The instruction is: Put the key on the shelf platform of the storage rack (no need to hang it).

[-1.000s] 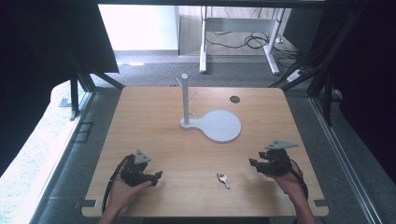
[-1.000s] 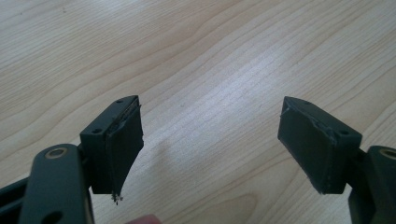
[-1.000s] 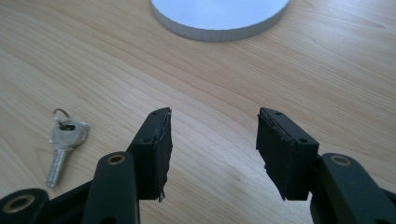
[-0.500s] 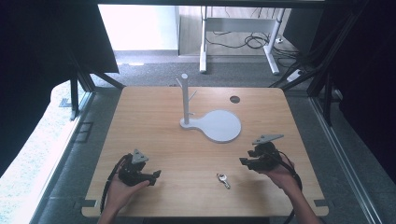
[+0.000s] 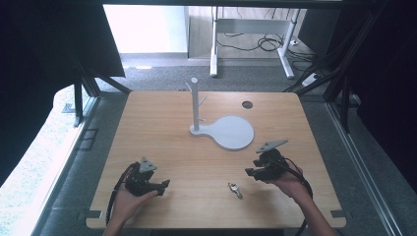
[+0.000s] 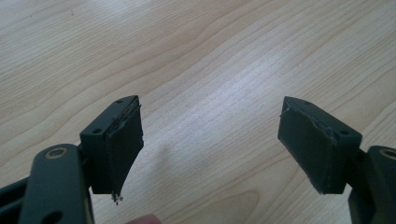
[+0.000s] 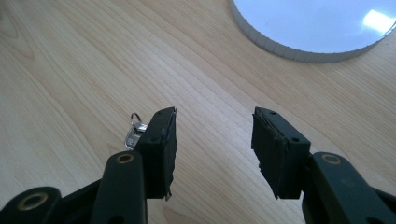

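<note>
Pale wooden tabletop [image 5: 162, 128] with rounded corners spreads under both hands, and most of its surface is bare. Nearest the front edge, the left gripper [image 5: 160, 187] rests low at the left, its jaws released and wide apart over plain wood grain in the left gripper view [image 6: 210, 144], nothing between them. Just right of centre, close to the same front edge, lies the small silver key on a wire ring [image 5: 235, 190], flat on the wood with free board all round it. The right gripper [image 5: 252, 172] hovers a little beyond and to the right of the key, not touching it; its jaws have just been closing somewhat yet stand apart, with only wood between them. In the right gripper view [image 7: 212, 149] the key [image 7: 135, 133] peeks out beside the outer face of the left-hand jaw. Farther on, at mid-table, sits the white round-based stand with an upright pegged post [image 5: 231, 132], near the right gripper. Beyond it, a small dark round hole [image 5: 247, 104] marks the board near the far edge.
</note>
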Motion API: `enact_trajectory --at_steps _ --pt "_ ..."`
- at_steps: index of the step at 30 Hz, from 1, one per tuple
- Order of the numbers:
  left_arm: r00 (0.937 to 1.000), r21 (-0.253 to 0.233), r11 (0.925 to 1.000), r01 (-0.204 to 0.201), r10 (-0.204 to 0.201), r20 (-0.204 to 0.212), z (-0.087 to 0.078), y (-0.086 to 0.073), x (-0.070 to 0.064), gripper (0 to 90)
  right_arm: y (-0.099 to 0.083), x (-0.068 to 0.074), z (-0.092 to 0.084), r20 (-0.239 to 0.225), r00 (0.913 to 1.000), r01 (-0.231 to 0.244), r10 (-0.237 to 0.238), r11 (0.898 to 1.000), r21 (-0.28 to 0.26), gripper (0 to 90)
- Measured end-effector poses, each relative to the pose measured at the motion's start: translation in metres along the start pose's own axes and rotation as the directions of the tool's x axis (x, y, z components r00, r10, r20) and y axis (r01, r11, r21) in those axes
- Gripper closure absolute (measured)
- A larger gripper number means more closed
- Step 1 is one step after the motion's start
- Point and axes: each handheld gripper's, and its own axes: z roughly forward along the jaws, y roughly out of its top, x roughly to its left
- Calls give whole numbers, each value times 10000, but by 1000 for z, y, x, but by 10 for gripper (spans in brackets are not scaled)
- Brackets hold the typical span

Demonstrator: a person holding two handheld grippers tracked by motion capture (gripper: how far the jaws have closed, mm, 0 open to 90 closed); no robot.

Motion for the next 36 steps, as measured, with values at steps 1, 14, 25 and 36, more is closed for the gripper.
enact_trajectory --at_steps 1,14,25,36 --pt "10000 -3 10000 -2 2 2 0 0 0 225 1 1 1 -6 10000 12 -12 10000 33 506" --pt "10000 -12 10000 -2 2 28 0 0 0 224 8 18 14 -273 9985 487 -471 9969 617 505" --pt "10000 -12 10000 18 -18 35 0 0 0 224 9 32 26 -579 9960 733 -675 9917 1056 516" --pt "10000 18 10000 2 -2 35 1 0 0 224 12 41 42 -965 9914 1031 -884 9818 1597 565"
